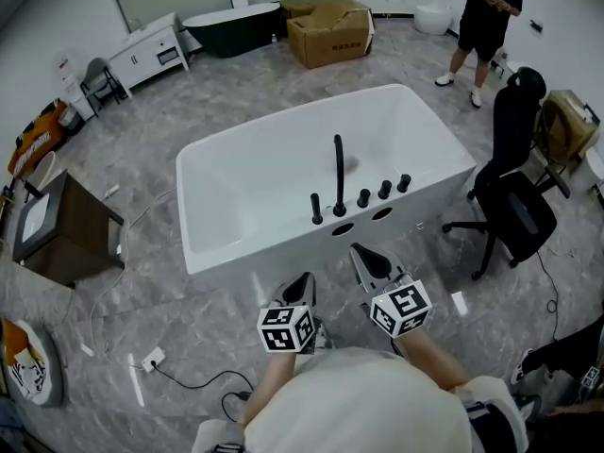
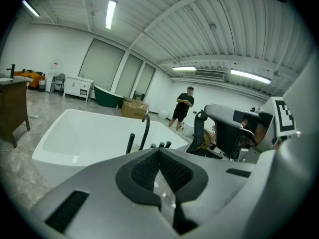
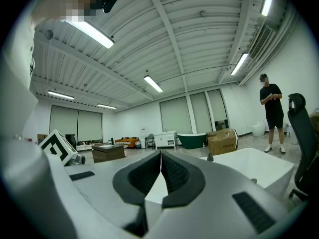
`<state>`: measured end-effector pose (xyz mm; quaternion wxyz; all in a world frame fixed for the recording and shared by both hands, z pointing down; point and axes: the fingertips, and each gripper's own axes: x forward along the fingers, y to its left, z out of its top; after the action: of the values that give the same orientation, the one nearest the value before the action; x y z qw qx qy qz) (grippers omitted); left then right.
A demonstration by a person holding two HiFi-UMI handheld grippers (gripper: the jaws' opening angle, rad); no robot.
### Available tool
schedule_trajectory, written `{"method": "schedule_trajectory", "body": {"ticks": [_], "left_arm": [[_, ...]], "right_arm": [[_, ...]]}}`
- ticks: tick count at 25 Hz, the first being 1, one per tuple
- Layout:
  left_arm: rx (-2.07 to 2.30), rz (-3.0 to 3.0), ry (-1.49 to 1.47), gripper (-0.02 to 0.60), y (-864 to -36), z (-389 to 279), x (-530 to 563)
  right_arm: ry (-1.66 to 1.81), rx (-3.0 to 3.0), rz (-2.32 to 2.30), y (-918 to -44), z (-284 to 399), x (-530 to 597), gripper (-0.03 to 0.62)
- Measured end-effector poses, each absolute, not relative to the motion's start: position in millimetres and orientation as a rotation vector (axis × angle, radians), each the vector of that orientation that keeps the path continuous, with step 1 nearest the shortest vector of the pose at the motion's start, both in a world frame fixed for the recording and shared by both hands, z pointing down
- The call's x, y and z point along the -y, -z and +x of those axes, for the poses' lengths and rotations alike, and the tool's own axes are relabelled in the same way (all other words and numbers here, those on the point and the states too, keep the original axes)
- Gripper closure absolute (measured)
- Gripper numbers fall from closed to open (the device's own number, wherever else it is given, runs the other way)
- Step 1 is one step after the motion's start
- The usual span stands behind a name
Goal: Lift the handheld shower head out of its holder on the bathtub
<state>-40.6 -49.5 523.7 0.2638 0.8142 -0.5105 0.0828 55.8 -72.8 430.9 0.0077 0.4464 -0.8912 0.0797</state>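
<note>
Both the left tongs (image 1: 300,289) and the right tongs (image 1: 366,259) are closed together and empty. They are held short of the white rectangular bathtub (image 1: 245,187), likely lining up on the slim black handheld shower head (image 1: 316,209), which stands upright in its holder on the near rim, just left of the tall black spout (image 1: 338,173). The tub sits on grey marble-look floor tiles (image 1: 189,319) in a big white room, with a black office chair (image 1: 514,210) beside it and a brown cardboard box (image 1: 330,34) beyond.
</note>
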Motion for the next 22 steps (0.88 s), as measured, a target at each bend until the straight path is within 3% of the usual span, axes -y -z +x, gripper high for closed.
{"method": "schedule_trajectory", "body": {"ticks": [22], "left_arm": [[1.284, 2.253, -0.282, 0.561, -534.3, -97.0, 185.5]], "right_arm": [[-0.276, 2.663, 1.565, -457.2, 17.1, 201.2, 0.574]]}}
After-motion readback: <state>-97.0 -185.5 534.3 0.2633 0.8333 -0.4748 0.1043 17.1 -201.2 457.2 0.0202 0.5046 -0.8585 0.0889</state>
